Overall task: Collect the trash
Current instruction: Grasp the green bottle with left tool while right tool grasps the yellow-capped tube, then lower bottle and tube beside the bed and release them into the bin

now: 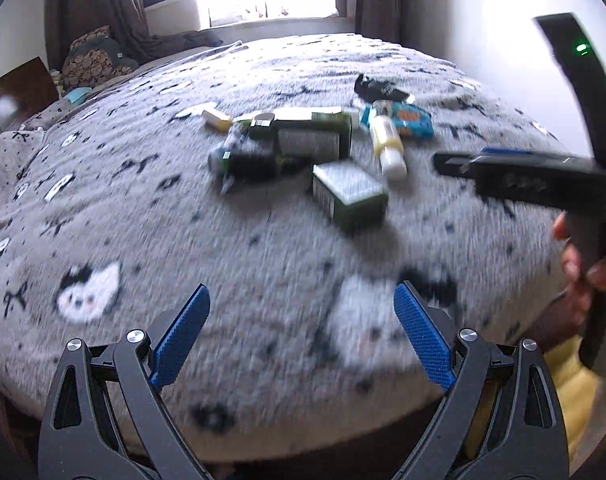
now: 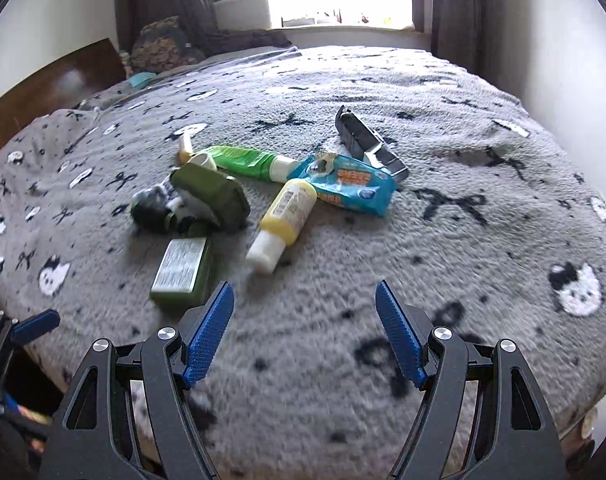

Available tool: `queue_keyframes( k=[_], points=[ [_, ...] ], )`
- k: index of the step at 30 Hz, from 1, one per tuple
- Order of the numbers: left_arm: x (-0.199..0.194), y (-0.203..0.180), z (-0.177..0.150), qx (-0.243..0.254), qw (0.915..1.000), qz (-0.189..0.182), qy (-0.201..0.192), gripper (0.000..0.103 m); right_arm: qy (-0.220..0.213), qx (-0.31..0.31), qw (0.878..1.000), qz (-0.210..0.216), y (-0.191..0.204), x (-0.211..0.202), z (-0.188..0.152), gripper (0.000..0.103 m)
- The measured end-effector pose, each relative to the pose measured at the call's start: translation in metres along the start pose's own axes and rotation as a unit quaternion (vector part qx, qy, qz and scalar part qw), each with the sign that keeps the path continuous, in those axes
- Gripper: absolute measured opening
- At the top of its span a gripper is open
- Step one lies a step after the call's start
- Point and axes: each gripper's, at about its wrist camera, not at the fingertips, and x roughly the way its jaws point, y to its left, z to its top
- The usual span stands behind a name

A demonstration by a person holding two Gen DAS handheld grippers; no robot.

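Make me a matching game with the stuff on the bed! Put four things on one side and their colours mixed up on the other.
Things:
1. Squeeze bottle with a white cap
2. Snack wrapper
3. Box nearest the right claw
4. Blanket

Colours:
A. Grey with black bows and white cat faces
B. Yellow
C. Dark green with a pale label
D. Bright blue

Pairs: 1-B, 2-D, 3-C, 4-A
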Motion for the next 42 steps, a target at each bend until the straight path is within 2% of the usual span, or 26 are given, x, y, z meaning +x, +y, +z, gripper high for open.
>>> queue_keyframes(
  k=[5, 7, 10, 13, 20, 24, 26, 27, 28, 33, 42],
  points=[
    [0.021, -0.007, 0.022, -0.015, 0.9998, -0.015, -0.005, 0.088, 0.013, 0.018, 1.000, 0.007, -0.002, 0.034, 0.026, 0.073],
    [0.031, -0.012, 0.027, -0.015, 0.9998, -0.015, -0.004, 0.088, 0.024, 0.027, 0.999, 0.012, -0.003, 0.046, 0.033, 0.070],
    [0.046, -0.018, 0.030, -0.015, 0.9997, -0.019, 0.002, 0.088, 0.036, 0.032, 0.999, 0.023, -0.003, 0.062, 0.041, 0.068],
    [0.060, -0.019, 0.034, -0.022, 0.9995, -0.020, 0.005, 0.088, 0.052, 0.026, 0.998, 0.015, -0.002, 0.080, 0.044, 0.061],
    [0.093, -0.018, 0.048, -0.045, 0.9983, -0.029, 0.022, 0.087, 0.068, 0.012, 0.997, 0.022, -0.002, 0.099, 0.053, 0.060],
    [0.103, -0.019, 0.052, -0.037, 0.9989, -0.017, 0.024, 0.073, 0.069, 0.014, 0.997, 0.026, -0.005, 0.103, 0.054, 0.057],
    [0.103, -0.019, 0.052, -0.033, 0.9990, -0.019, 0.022, 0.064, 0.064, 0.011, 0.998, 0.023, -0.005, 0.102, 0.055, 0.044],
    [0.102, -0.017, 0.053, -0.032, 0.9990, -0.022, 0.021, 0.054, 0.062, 0.012, 0.998, 0.022, -0.006, 0.101, 0.055, 0.044],
    [0.101, -0.016, 0.053, -0.031, 0.9990, -0.022, 0.022, 0.048, 0.061, 0.015, 0.998, 0.025, -0.007, 0.100, 0.055, 0.042],
    [0.094, -0.007, 0.048, -0.026, 0.9990, -0.030, 0.020, 0.041, 0.053, 0.012, 0.998, 0.029, -0.012, 0.088, 0.053, 0.039],
    [0.066, 0.002, 0.031, -0.011, 0.9995, -0.028, -0.005, 0.040, 0.008, -0.030, 0.999, 0.033, -0.004, 0.036, 0.042, 0.035]
  ],
)
